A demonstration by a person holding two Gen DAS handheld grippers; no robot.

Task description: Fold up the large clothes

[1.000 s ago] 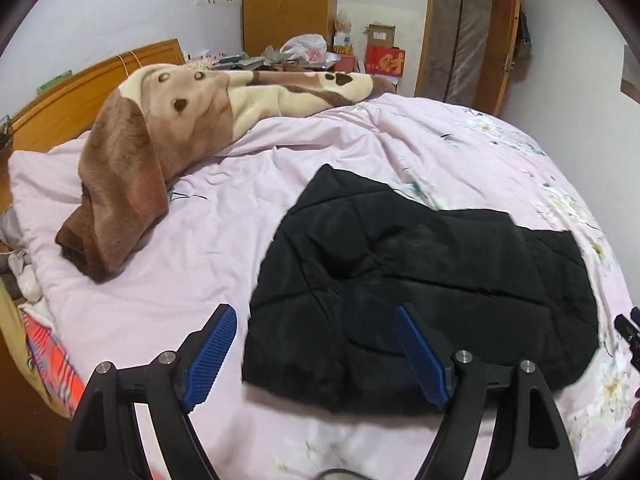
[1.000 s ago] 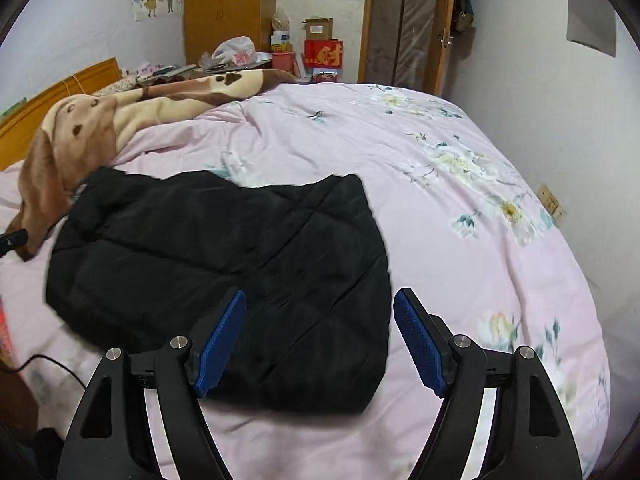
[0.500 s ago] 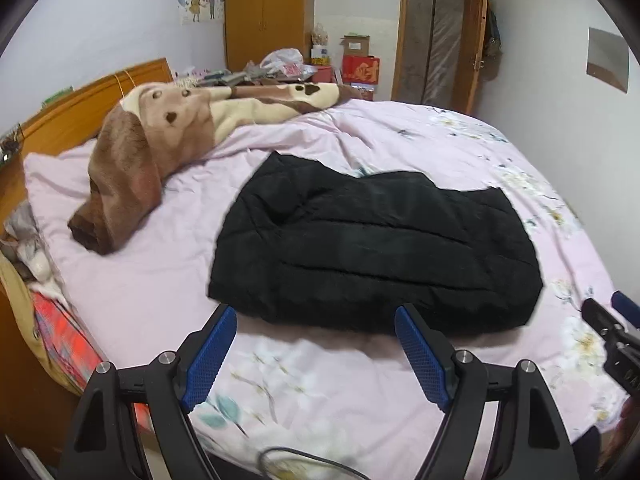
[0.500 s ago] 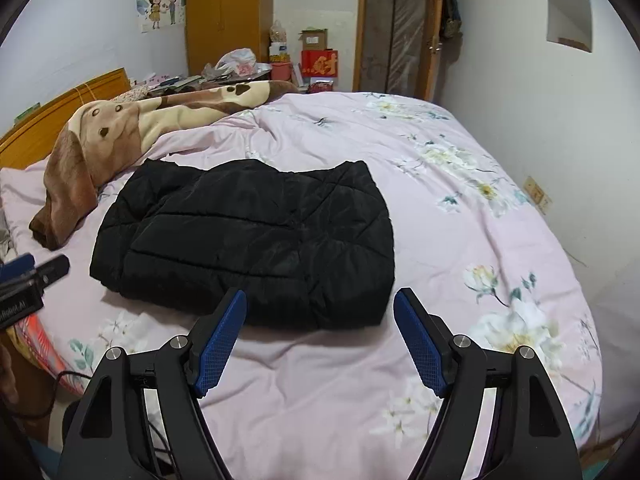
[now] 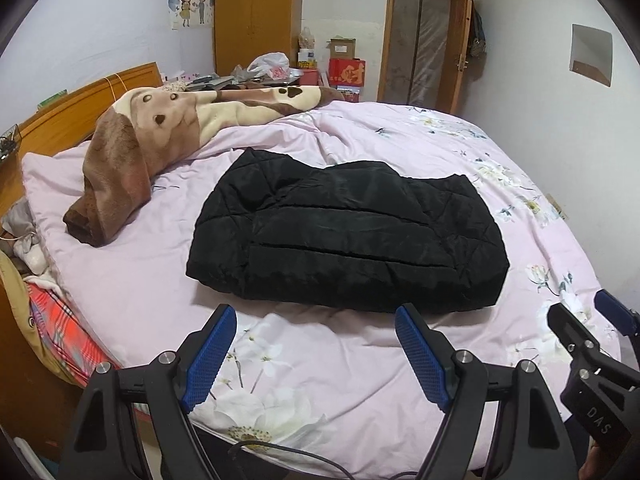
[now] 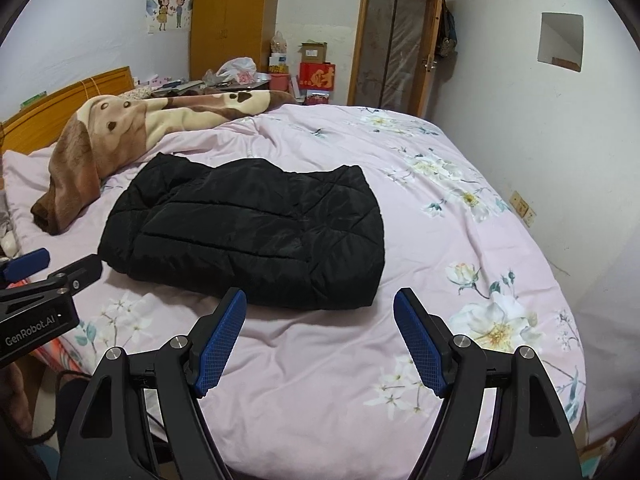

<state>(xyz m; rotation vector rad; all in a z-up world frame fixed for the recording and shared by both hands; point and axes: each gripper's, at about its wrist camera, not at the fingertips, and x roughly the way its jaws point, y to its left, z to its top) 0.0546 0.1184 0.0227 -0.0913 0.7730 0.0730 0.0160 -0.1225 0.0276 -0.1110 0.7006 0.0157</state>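
From my left wrist view, my right gripper [image 5: 588, 320] was cut off by the right edge; only one blue pad and part of the black frame showed. From the right wrist view, my left gripper [image 6: 30, 266] was cut by the left edge the same way. The folded black jacket [image 5: 348, 236] hid its own sleeves and underside. The brown blanket [image 5: 160, 140] covered the far-left bedding and the foot of the headboard [image 5: 80, 108]. Clutter on the far table [image 6: 224, 80] was too small to identify. The wall poster [image 6: 170, 4] lettering was unreadable.
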